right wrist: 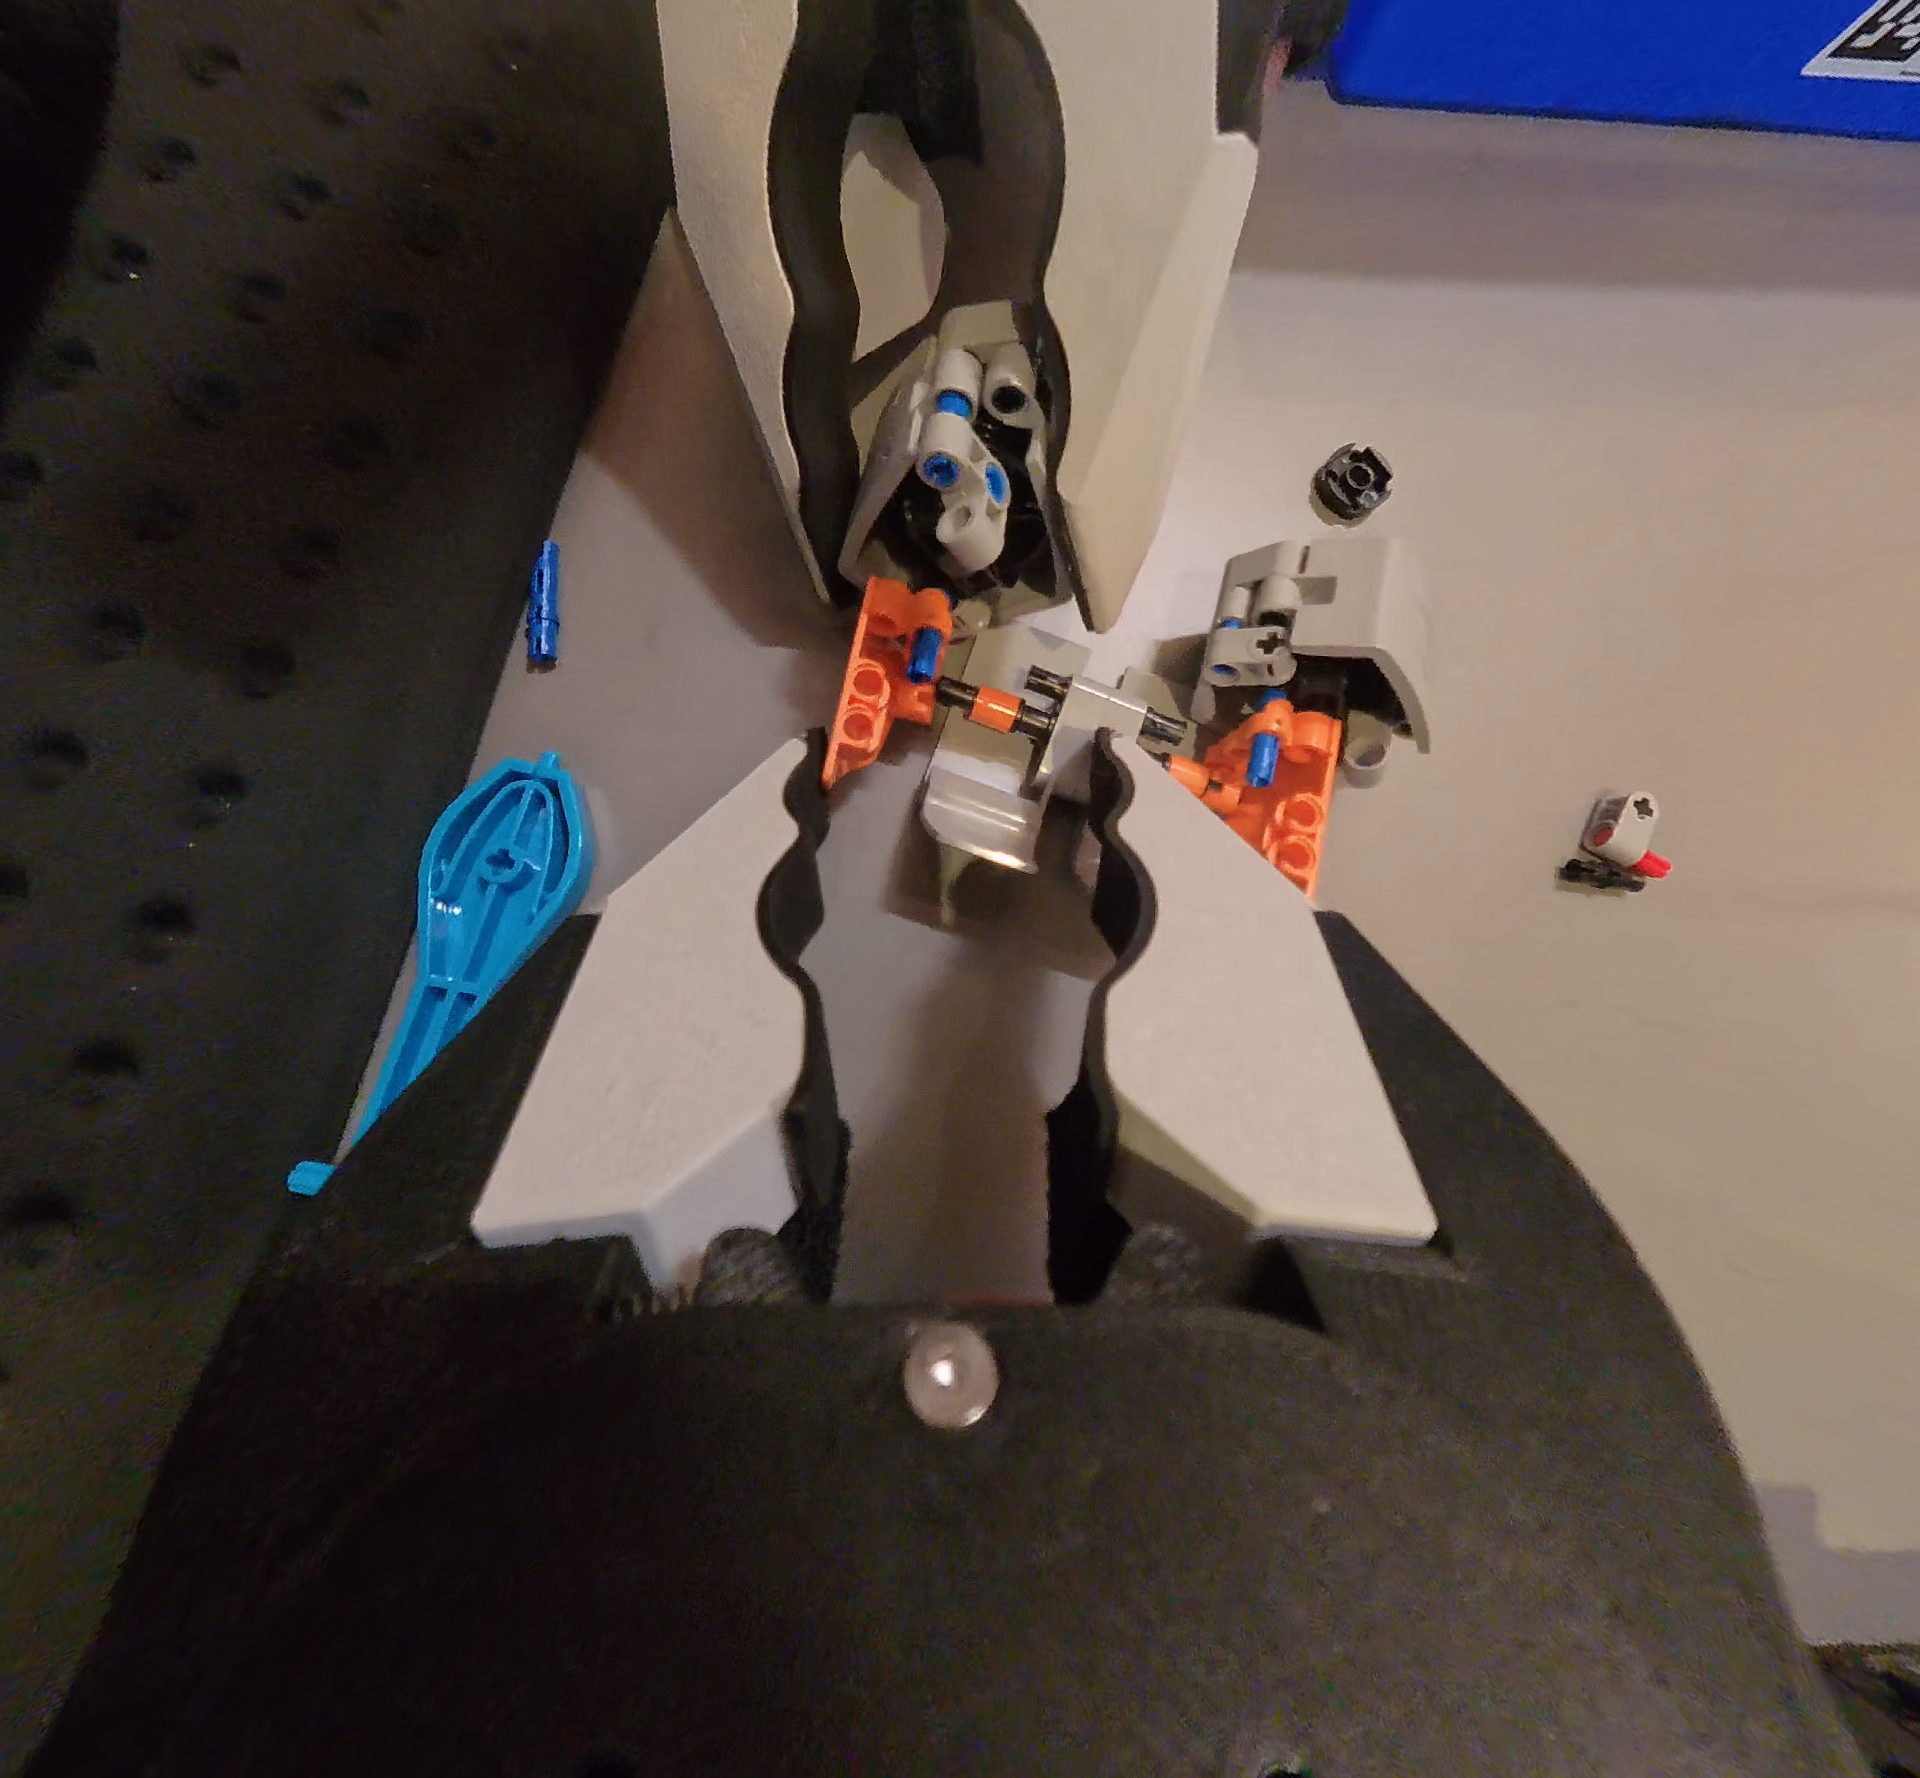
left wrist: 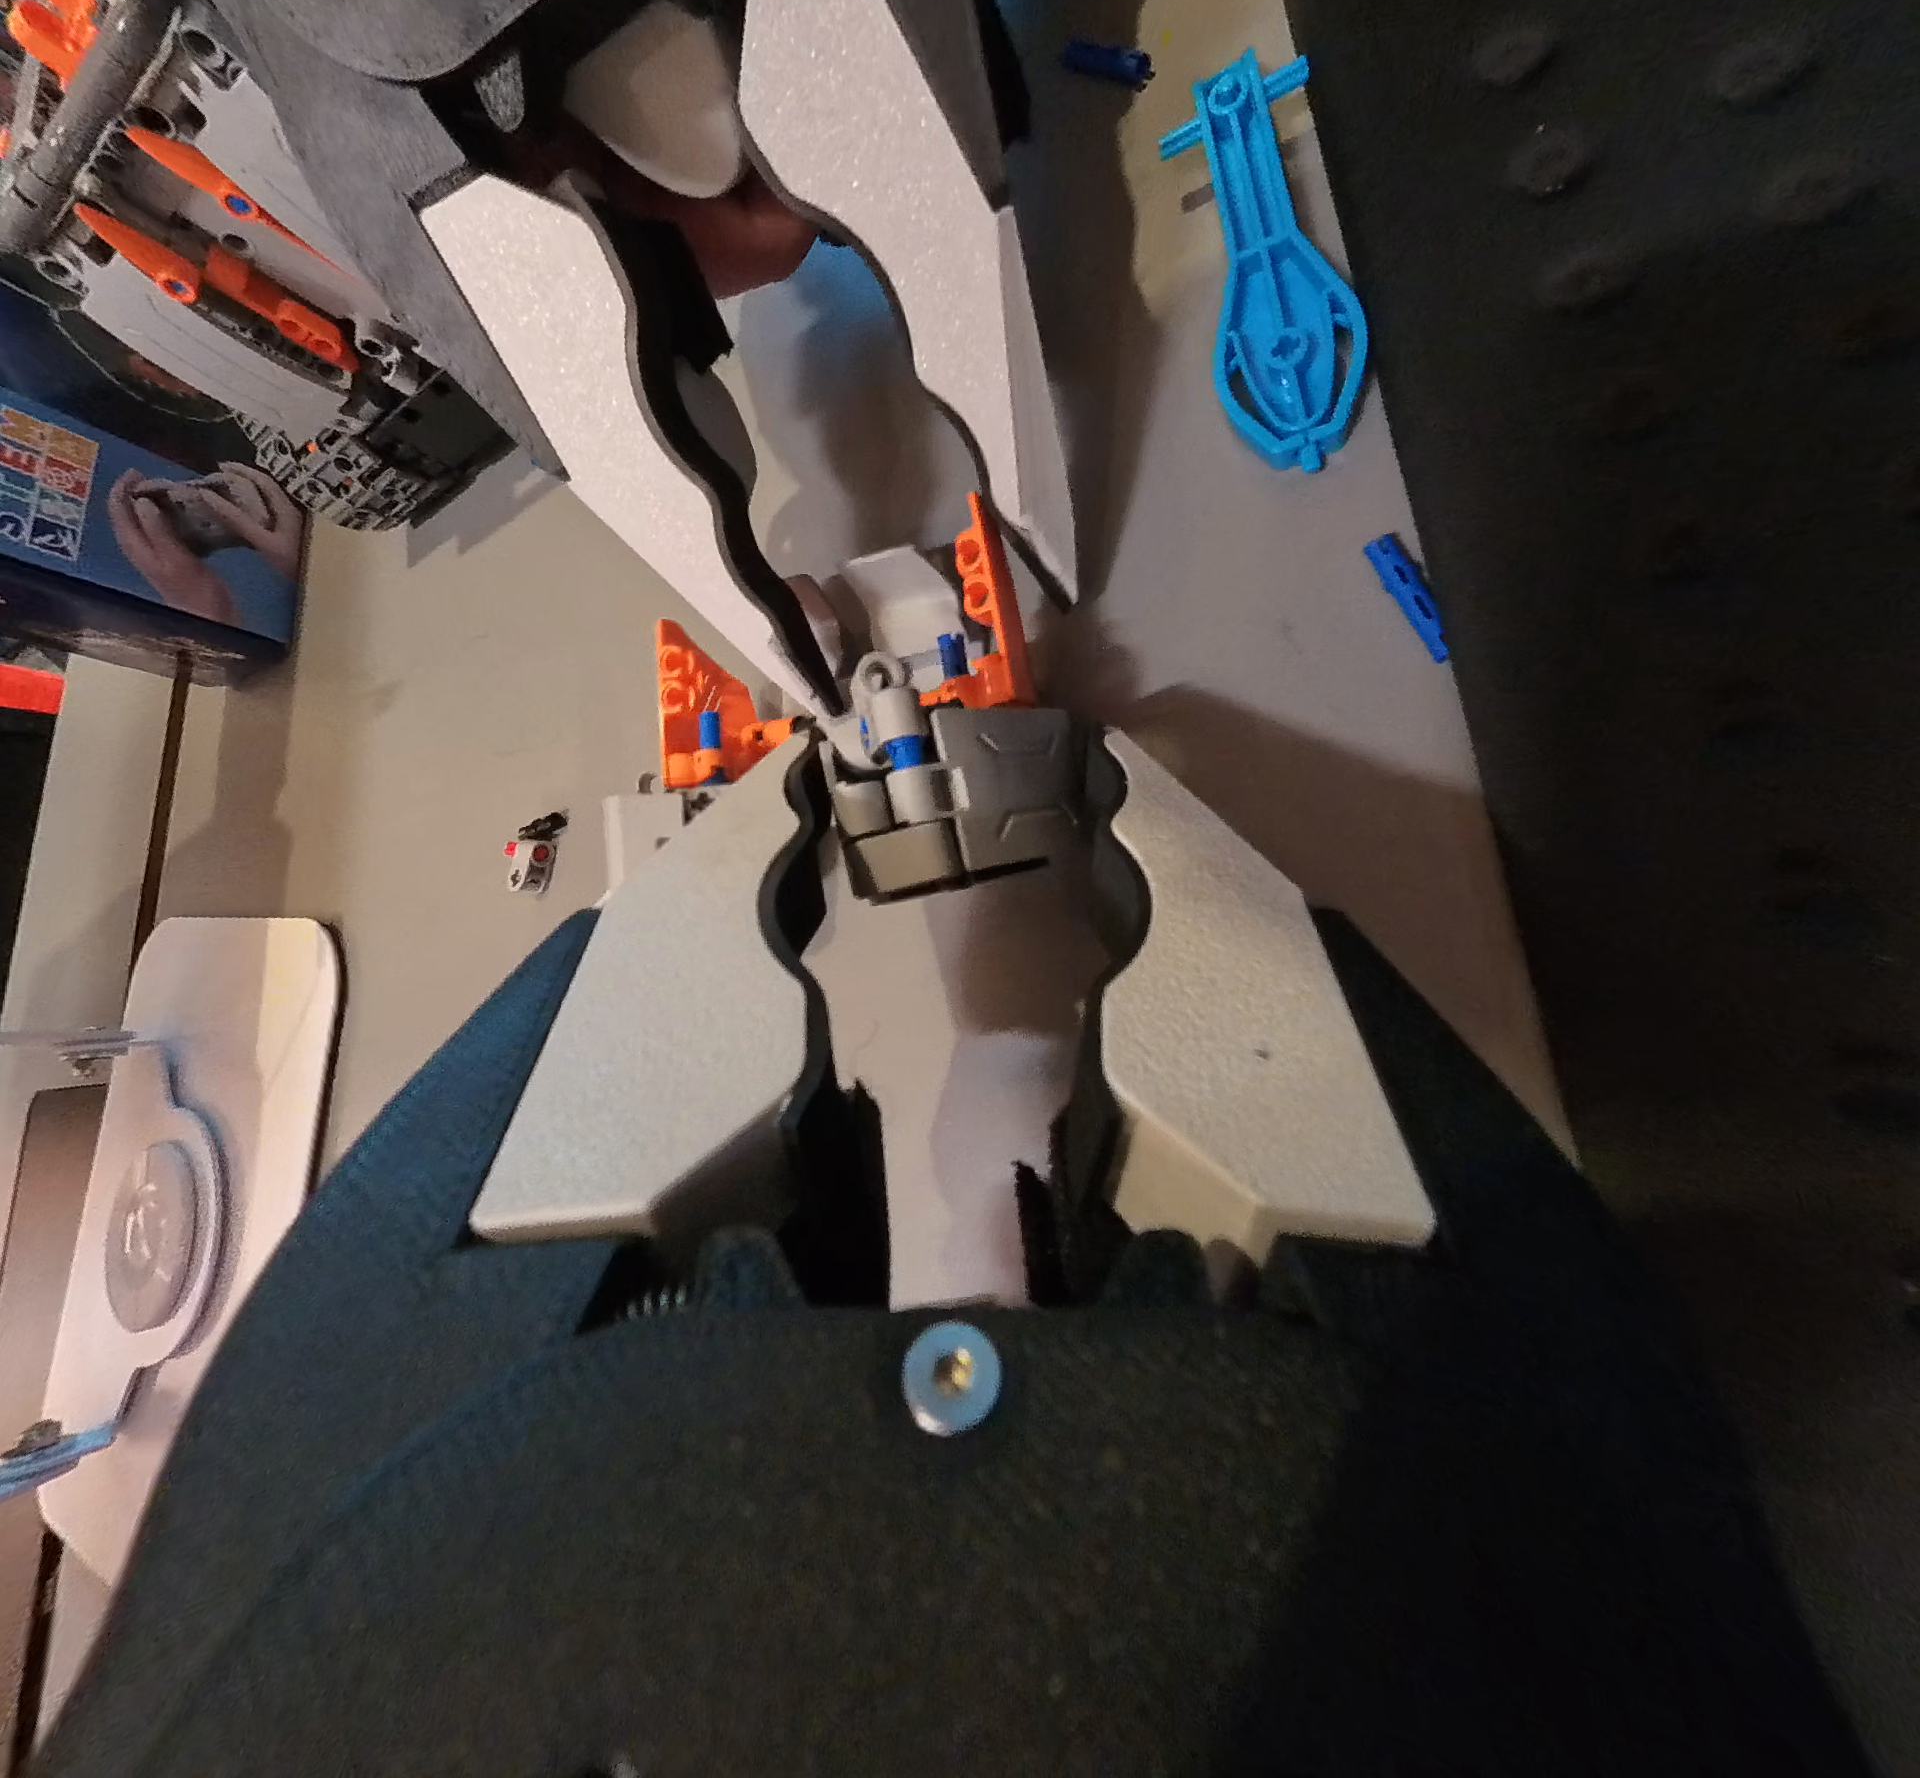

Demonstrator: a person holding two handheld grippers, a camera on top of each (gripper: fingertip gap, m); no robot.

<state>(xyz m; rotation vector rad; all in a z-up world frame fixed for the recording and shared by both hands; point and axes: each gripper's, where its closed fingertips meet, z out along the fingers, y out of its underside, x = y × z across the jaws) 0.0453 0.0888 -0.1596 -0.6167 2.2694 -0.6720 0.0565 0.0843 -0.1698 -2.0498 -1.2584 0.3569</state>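
My left gripper (left wrist: 956,741) is shut on a grey curved panel piece (left wrist: 966,793) with blue pins. It also shows from above in the right wrist view (right wrist: 956,481). My right gripper (right wrist: 956,741) faces it, tip to tip, and is closed around a grey-and-orange brick assembly (right wrist: 982,772) with a black axle (right wrist: 997,705). The panel piece touches the assembly's orange beam (right wrist: 873,679). A second grey panel with orange beams (right wrist: 1299,679) lies just right of my right fingers; whether it is joined to the axle I cannot tell.
On the white table (right wrist: 1558,378) lie a light-blue brick separator (right wrist: 499,887), a blue pin (right wrist: 542,601), a black round piece (right wrist: 1351,481) and a small grey piece with a red pin (right wrist: 1621,835). A black dotted mat (right wrist: 260,378) borders the table. A boxed set (left wrist: 135,523) and an orange-grey model (left wrist: 260,274) stand to the left. Left and right tips are no more than a few centimetres apart.
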